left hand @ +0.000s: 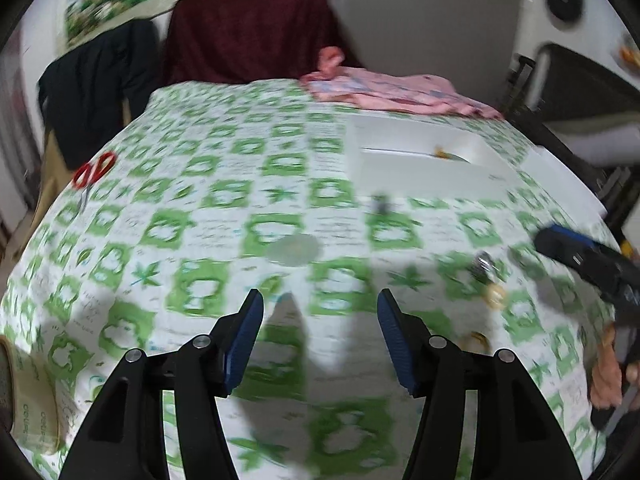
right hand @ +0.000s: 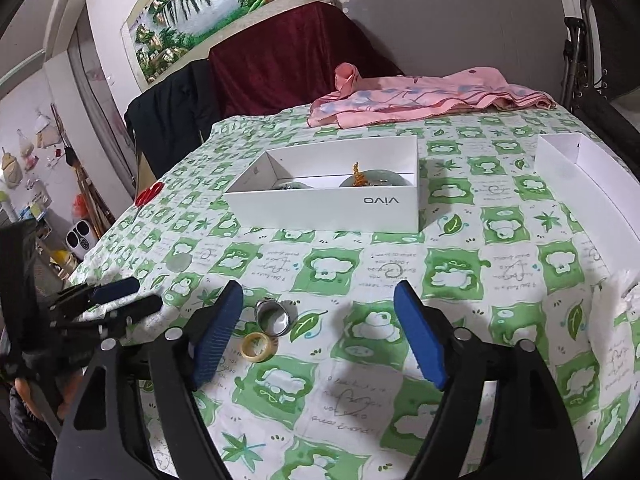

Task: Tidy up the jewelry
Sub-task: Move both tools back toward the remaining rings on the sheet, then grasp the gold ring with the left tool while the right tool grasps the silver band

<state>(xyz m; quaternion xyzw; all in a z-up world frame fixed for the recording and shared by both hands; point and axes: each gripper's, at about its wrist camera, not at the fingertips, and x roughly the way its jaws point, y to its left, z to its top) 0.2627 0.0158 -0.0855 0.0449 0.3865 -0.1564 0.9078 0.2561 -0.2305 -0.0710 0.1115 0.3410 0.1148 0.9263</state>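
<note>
- Green-and-white tablecloth [right hand: 360,264] covers the table; a pink cloth [right hand: 420,100] lies at the far edge, red scissors [right hand: 149,196] at the left.
- White box [right hand: 320,204] stands mid-table with pale bangles and a gold piece [right hand: 357,176] inside.
- Silver ring [right hand: 272,316] and yellow ring [right hand: 260,346] lie touching on the cloth, just beside the right gripper's [right hand: 320,332] left finger.
- Right gripper: jaws apart, empty.
- Left gripper [left hand: 320,336]: jaws apart over bare cloth, nothing between them.

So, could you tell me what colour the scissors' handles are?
Red: the scissors show best in the left wrist view.
</note>
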